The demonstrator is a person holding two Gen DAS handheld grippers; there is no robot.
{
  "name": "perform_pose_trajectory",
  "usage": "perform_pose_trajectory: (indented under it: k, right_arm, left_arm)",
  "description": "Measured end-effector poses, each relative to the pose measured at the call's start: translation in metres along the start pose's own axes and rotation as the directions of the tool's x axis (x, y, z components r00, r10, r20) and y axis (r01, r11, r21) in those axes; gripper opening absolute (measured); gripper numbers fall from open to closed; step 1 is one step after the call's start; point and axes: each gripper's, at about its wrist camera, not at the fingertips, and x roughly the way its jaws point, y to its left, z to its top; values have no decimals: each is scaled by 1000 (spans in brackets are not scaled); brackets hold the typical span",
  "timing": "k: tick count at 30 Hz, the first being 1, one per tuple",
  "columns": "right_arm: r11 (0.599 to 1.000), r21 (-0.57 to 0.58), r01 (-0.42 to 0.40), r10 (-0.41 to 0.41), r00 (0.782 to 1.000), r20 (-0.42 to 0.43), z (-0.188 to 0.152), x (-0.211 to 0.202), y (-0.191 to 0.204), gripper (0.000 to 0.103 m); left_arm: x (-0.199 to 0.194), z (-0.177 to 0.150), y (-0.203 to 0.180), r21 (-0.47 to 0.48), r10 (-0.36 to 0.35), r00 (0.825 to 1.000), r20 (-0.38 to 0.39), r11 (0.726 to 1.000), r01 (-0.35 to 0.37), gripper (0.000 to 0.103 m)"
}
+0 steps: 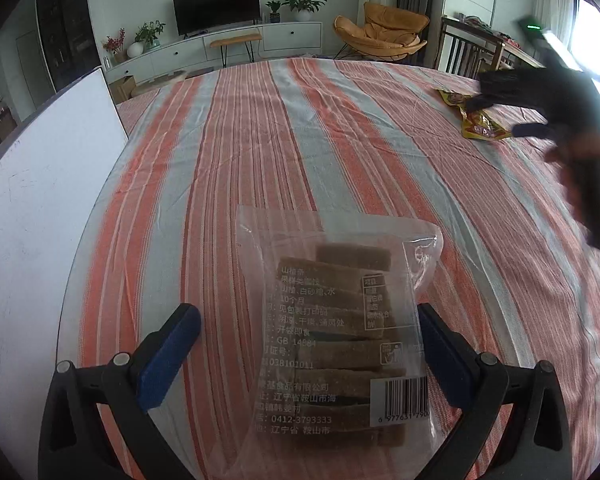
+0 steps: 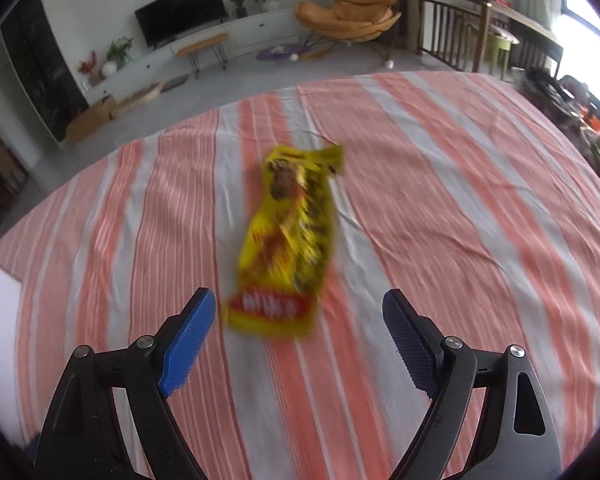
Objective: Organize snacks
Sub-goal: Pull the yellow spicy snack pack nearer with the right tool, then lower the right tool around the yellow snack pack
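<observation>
On the striped cloth: I have two snacks, well apart, and one gripper lined up on each.
Left gripper [image 1: 309,344]: jaws spread wide, straddling the clear packet of brown bars [image 1: 340,332]; I can't tell whether the right pad touches the film, and the left pad stands off it.
Right gripper [image 2: 298,320]: jaws spread wide, holding nothing; the yellow packet [image 2: 290,240] lies lengthwise just ahead, its near end between the fingertips.
Blur: my right wrist view is smeared, so I judge that gripper is moving; I'd let it settle before closing.
Grip on yellow packet: I'd come in low over the near red-labelled end and pinch across its narrow width, not the crinkled far end.
Grip on clear packet: I'd centre first, since it sits right of my midline, then close on the bars rather than the loose film.
Risk: the striped tablecloth [image 1: 260,140] is wrinkled; a pad dragged low could catch it.
Destination: no bin or tray shows; only a white board [image 1: 40,220] at the left edge.
</observation>
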Motion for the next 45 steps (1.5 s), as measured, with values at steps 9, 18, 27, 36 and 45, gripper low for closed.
perform_pose_trajectory:
  k: [9,18,27,36,45]
  right_arm:
    - [996,-66,55,-59,996,-62,-22,1,15,51]
    - [994,-82,66,-71,996,-56,-183,-111,-11,53]
    - [990,-20,140,-138,989,59,-234,-135,-14,92]
    - [989,-20,147,-146,987,67,-232,-129,-13,94]
    - [989,-20,148,-146,987,67,-233,-129,-13,94]
  left_arm:
    - [-1,0,-3,0,0,1000,0,1000,0,103]
    - [-1,-1,-1,0,1,1000,1,1000,-1,103]
    - [-1,-1,-1,-1,1,1000,1,1000,-1,103]
    - [-1,-1,-2,-1,1,1000,0,1000,-1,103]
    - [-1,-1,-1,-1,1,1000,0,1000,-1,103]
